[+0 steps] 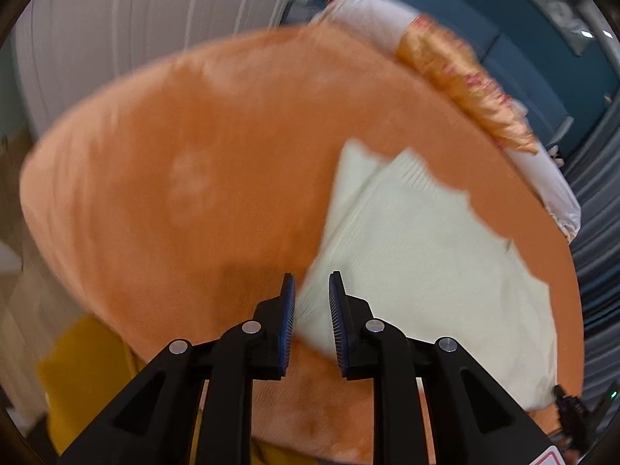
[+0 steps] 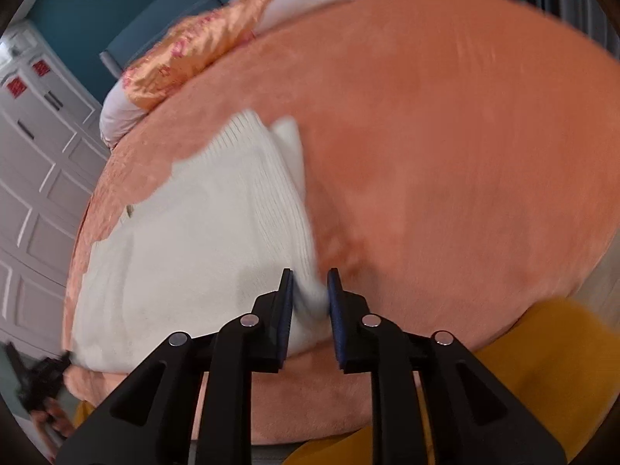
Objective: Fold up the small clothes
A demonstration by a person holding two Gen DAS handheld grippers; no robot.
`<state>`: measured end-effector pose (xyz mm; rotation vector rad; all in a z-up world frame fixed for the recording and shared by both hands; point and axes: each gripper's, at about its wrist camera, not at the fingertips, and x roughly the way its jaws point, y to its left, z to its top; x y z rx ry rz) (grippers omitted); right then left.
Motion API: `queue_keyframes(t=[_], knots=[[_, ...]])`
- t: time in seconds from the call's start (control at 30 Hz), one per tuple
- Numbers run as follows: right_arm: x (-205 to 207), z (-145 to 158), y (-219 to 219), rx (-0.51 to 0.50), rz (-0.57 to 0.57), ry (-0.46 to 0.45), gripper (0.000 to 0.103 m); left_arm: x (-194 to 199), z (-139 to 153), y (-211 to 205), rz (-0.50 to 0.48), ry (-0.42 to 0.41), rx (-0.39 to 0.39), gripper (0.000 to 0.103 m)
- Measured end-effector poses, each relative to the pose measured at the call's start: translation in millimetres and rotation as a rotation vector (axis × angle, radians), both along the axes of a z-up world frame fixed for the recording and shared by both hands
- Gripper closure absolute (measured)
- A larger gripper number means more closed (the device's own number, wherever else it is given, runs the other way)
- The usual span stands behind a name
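Most of both views is taken up by an orange blanket (image 1: 162, 162) spread over a bed (image 2: 445, 124); everything is blurred. At the head end lies a white pillow (image 1: 372, 15), with a patterned orange cushion (image 1: 465, 81) resting on it at the blanket's far edge; behind them is a teal wall (image 2: 77, 19), and white panelled doors (image 2: 35, 162) stand to one side. A yellow cloth (image 2: 542, 352) shows below the bed's near edge in both views.

On the blanket lies a white ribbed garment (image 2: 186, 240), spread flat and reaching the bed's near edge; its far end shows a folded strip of lighter fabric.

In the right wrist view, the right gripper (image 2: 309, 302) has its blue pads (image 2: 286, 310) at a narrow gap with a bunched edge of the garment pinched between them, at the garment's side nearest the bare blanket.

In the left wrist view, the left gripper (image 1: 312, 317) stands at a similar narrow gap over the garment's near edge; garment fabric shows between the pads (image 1: 287, 321), but I cannot tell whether they grip it.
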<state>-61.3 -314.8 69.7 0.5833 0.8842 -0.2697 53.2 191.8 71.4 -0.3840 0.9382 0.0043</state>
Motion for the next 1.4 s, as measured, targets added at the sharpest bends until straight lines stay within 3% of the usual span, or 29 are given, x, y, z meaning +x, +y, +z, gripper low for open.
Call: queue_keyframes(t=[0.07,0.2,0.3,0.47,0.63,0.67,0.7,0.73,0.77,0.8,0.93,1.0,1.03,1.07,1.13,1.23,1.27,1.33,1.37,1.4], knots=[[6.4,15.1,-1.0,-0.024,0.02,-0.039,0.069,12.5,15.7,-11.3,-0.039,-0.034,0.027,0.077],[46.7,28.2,-2.7,-0.037,0.054,-0.082,0.065,56.8,20.8,-40.3,-0.097,-0.034,0.039,0.068],[81.8,29.6,-1.1,-0.086,0.067,-0.086,0.056,89.5,10.7,-57.7,-0.115,-0.01,0.063,0.062],[131.8,16.9,-6.4,-0.089,0.05,-0.057,0.046,138.9,-12.8,-70.1,-0.124,0.045,0.061,0.06],[162.5,-8.9,-16.7,-0.043,0.037,-0.005,0.045,170.4,-39.3,-72.3,-0.119,0.109,0.013,0.06],[167.9,-15.2,-16.8,-0.039,0.04,0.012,0.045,174.2,-44.4,-73.1,-0.129,0.115,0.017,0.065],[172.0,-19.7,-16.2,-0.038,0.046,0.022,0.046,176.9,-47.2,-73.7,-0.133,0.12,0.033,0.083],[175.4,-23.2,-13.6,-0.046,0.055,0.026,0.06,178.4,-48.9,-74.2,-0.137,0.119,0.054,0.092],[177.5,-23.5,-10.5,-0.059,0.075,0.02,0.083,179.9,-49.7,-72.4,-0.138,0.115,0.062,0.095],[177.4,-21.5,-7.9,-0.067,0.096,0.007,0.091,179.8,-49.0,-69.7,-0.135,0.106,0.05,0.097],[159.7,9.9,-11.3,-0.055,0.079,-0.148,0.092,177.6,-42.6,-58.2,-0.108,0.073,0.053,0.102],[150.7,15.4,-22.9,-0.052,0.04,-0.178,0.092,180.6,-43.6,-53.6,-0.064,0.064,0.155,0.103],[149.2,11.0,-29.2,-0.054,0.025,-0.165,0.092,183.0,-48.1,-49.8,-0.058,0.073,0.165,0.103],[150.6,-2.6,-36.6,-0.042,0.013,-0.119,0.092,186.6,-57.8,-43.4,-0.057,0.109,0.123,0.103],[160.5,-43.1,-41.5,0.008,0.047,0.017,0.092,185.4,-57.9,-39.8,-0.049,0.108,0.101,0.103],[159.3,-36.2,-36.9,-0.025,0.069,0.0,0.091,177.1,-38.8,-45.4,-0.075,0.056,0.079,0.103],[160.4,-31.2,-35.0,-0.028,0.08,-0.007,0.091,173.6,-31.3,-52.1,-0.107,0.045,0.058,0.101],[162.0,-28.0,-32.2,-0.034,0.092,-0.009,0.091,173.2,-26.7,-62.2,-0.156,0.05,0.03,0.082],[162.0,-26.2,-30.9,-0.036,0.092,-0.01,0.089,175.9,-27.1,-69.0,-0.174,0.062,0.034,0.058],[162.4,-26.4,-31.8,-0.026,0.09,-0.015,0.089,178.1,-27.8,-73.1,-0.175,0.061,0.05,0.049]])
